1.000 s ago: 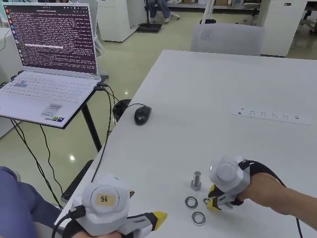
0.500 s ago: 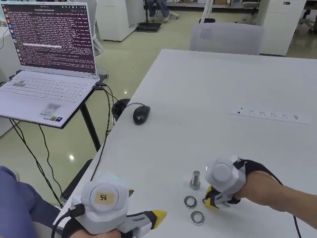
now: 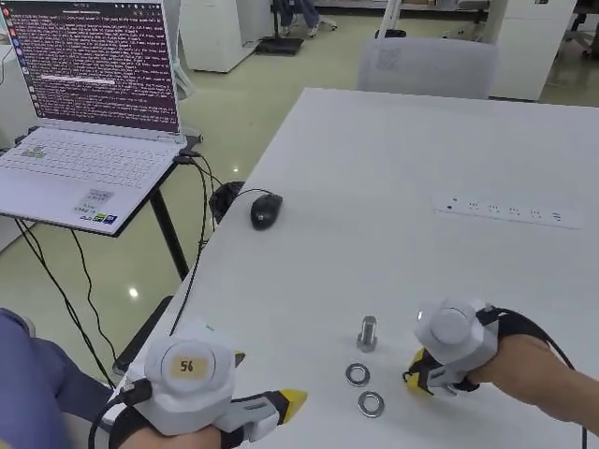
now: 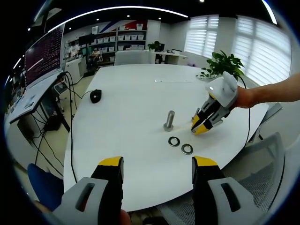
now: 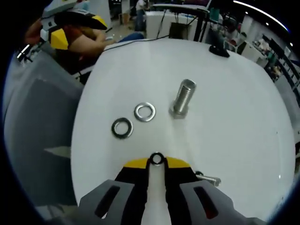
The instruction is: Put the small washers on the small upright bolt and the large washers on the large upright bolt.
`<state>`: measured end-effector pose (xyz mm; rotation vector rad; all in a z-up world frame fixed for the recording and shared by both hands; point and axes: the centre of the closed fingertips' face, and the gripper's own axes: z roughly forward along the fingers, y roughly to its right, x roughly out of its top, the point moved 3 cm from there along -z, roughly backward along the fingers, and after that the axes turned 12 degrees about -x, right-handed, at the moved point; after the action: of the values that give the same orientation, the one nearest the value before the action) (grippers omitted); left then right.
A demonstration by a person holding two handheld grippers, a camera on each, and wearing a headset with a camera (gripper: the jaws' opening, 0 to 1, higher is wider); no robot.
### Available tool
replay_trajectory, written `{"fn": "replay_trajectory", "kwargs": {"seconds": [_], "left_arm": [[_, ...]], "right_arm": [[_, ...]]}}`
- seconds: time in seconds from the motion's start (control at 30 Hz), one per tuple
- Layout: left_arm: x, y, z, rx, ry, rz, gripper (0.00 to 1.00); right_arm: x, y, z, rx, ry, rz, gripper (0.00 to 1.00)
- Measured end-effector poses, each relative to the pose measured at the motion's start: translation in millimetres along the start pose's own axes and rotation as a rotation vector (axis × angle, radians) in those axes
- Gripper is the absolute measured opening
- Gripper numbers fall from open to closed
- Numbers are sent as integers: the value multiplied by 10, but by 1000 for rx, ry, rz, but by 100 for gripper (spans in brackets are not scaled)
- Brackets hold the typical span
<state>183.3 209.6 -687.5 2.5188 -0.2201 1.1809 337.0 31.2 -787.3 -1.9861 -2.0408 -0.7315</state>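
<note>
Head view: left tongs (image 3: 292, 404) sit low at the near worktop (image 3: 393, 168) edge; how far they gape can't be judged from this angle. Right tongs (image 3: 416, 372) point down at the worktop, tips close together. Large bolt (image 3: 368, 333) stands upright just left of the right tongs. Bolt-side washer (image 3: 350, 375) and outer washer (image 3: 364, 405) lie flat between the two tongs, nearer the right pair. Mouse (image 3: 266, 210), power strip (image 3: 505, 210) and chair (image 3: 426, 67) are well beyond both tongs. Laptop (image 3: 94, 112) is off the worktop on a stand, beyond the left tongs.

Left gripper view: left tongs (image 4: 158, 166) spread wide, nothing between them. Straight ahead lie the bolt-side washer (image 4: 171, 141) and the outer washer (image 4: 183, 149), with the large bolt (image 4: 169, 120) upright just past them. Right tongs (image 4: 199, 129) come in from the right, tips down beside the outer washer, not touching it.

Right gripper view: right tongs (image 5: 157, 165) pinched on a small washer (image 5: 152, 158), held at the very tips above the worktop (image 5: 243, 108). Large bolt (image 5: 183, 98) is upright ahead, slightly right. Bolt-side washer (image 5: 138, 112) is ahead, just left of the bolt; outer washer (image 5: 114, 128) is nearer and further left, the two close but apart. A small bolt (image 5: 206, 177) shows just beside the right jaw, pose unclear. Left tongs (image 5: 58, 40) are at far upper left.
</note>
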Motion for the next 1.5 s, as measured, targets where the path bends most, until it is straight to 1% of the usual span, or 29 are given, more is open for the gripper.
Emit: {"fn": "replay_trajectory", "kwargs": {"seconds": [0.1,0.2,0.27,0.3,0.37,0.47,0.57,0.67,0.7,0.87,1.07,1.13,1.5], "left_arm": [[13,11,10,-4,1,3,58],[24,19,20,-7,0,6,58],[26,18,27,-9,0,7,58],[28,19,31,-10,1,8,58],[34,26,33,-11,0,11,58],[41,26,35,-11,0,10,58],[47,29,34,-10,1,10,58],[45,36,40,-11,-1,12,58],[42,40,42,-11,-2,10,58],[31,51,44,-11,-4,10,58],[23,32,35,-7,-4,7,58],[21,27,34,-6,-3,5,58],[26,42,49,-11,-6,7,58]], "right_arm": [[-160,133,-148,-41,-6,42,13],[-273,270,-265,-73,-6,87,13],[-323,369,-327,-95,-6,101,13],[-327,386,-340,-100,-4,103,13],[-312,476,-410,-123,6,118,13],[-215,604,-516,-155,36,122,13],[-116,679,-570,-170,53,101,13],[-17,680,-590,-160,69,80,13],[3,662,-569,-148,71,62,13],[32,568,-484,-113,57,15,13],[52,570,-428,-105,50,-2,13],[57,563,-434,-103,46,-5,13],[76,576,-394,-97,20,-45,13]]}}
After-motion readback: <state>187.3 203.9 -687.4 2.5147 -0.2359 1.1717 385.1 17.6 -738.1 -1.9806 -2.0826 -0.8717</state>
